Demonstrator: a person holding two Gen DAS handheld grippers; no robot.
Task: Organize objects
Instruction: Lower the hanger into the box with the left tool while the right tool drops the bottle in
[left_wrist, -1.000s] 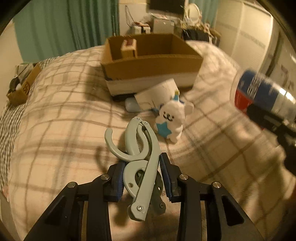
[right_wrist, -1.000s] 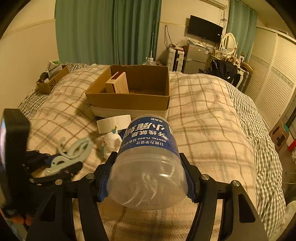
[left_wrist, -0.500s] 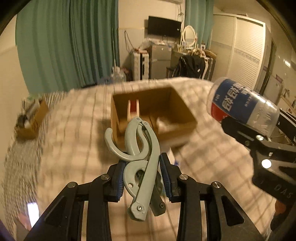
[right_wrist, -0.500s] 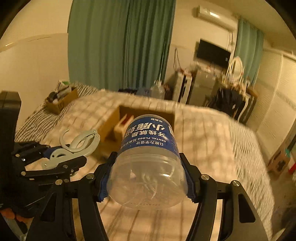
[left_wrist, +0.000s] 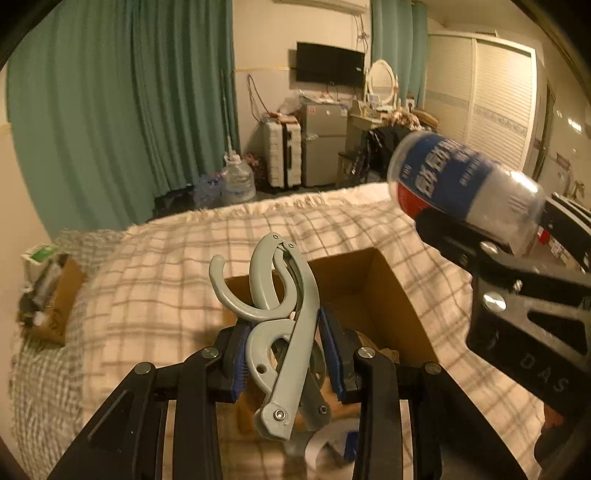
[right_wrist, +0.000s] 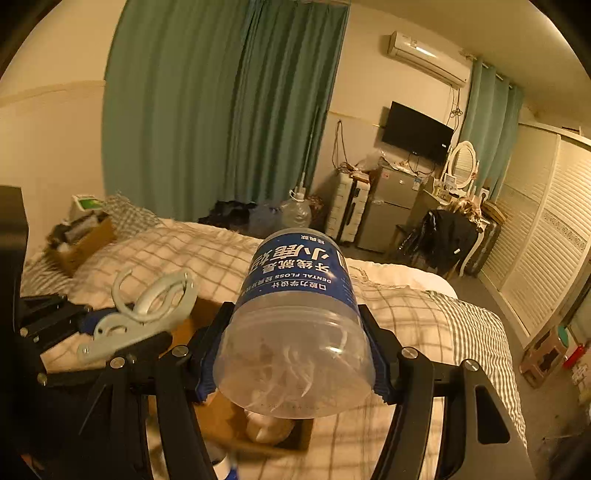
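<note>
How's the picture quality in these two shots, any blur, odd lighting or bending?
Left wrist view: dim warm light; the hook clip in the left gripper is sharp, the jar and small side box are smeared. Right wrist view: the jar is crisp, the cardboard box below is blurred. Both: fisheye bends the curtain and wardrobe, with dark corners.

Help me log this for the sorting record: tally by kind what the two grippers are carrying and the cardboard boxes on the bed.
Grey plastic hook clips, held in the left gripper: 1
Clear dental floss jars with a blue label, held in the right gripper: 1
Cardboard boxes: 2, the open box below the grippers and a smaller box near the wall
Total: 4
</note>
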